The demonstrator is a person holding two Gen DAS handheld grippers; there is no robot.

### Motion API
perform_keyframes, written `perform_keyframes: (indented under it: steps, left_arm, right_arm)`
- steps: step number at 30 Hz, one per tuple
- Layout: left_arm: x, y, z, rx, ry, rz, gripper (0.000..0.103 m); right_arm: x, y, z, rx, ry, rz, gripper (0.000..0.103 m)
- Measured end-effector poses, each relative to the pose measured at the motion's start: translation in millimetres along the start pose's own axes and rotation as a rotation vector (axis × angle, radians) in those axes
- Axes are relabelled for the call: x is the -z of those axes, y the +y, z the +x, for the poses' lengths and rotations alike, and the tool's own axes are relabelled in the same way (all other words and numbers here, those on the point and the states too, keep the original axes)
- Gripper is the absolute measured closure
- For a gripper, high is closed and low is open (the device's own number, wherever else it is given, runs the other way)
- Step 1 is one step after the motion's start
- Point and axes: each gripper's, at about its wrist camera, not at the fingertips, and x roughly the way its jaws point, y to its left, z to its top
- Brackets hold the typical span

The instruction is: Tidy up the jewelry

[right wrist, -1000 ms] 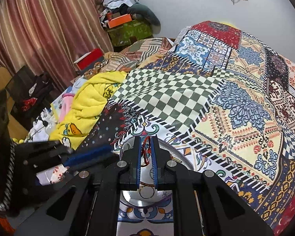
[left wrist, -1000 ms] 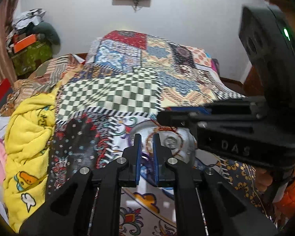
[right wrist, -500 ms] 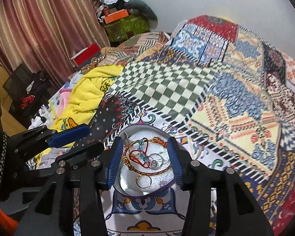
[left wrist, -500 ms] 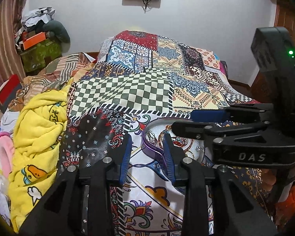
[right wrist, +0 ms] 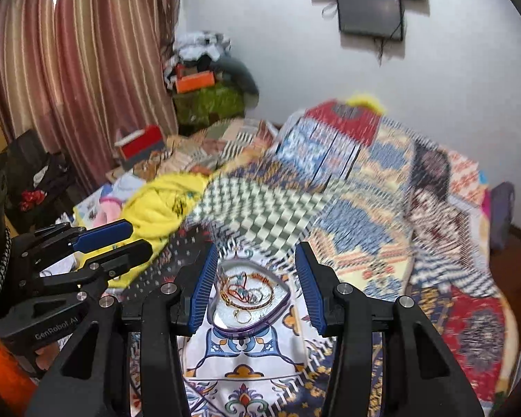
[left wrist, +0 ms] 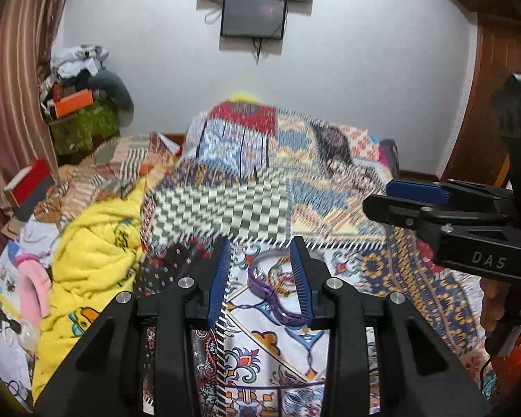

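The right gripper [right wrist: 257,288] hangs released and empty, jaws spread wide directly above the heart-shaped dish [right wrist: 281,304], probably so the jewelry [right wrist: 245,290] stays visible between them. The tangled bracelets and a gold ring [right wrist: 242,316] lie inside the dish on the patterned bedspread [right wrist: 382,215]. The left gripper [left wrist: 260,278], also spread and empty, hovers just short of the dish [left wrist: 264,290]. A yellow blanket [left wrist: 97,243] lies off to its left.
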Motion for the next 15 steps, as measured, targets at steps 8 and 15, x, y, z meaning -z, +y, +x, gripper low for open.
perform_keyframes:
  steps: [8, 15]
  left_arm:
    - [-18, -23, -99, -0.005, -0.211, 0.03, 0.059]
    - [-13, -49, -182, -0.044, -0.421, 0.073, 0.043]
  right_arm:
    - [-9, 26, -105, 0.067, -0.239, 0.01, 0.06]
    - [4, 58, -184, 0.138, -0.455, 0.001, 0.049]
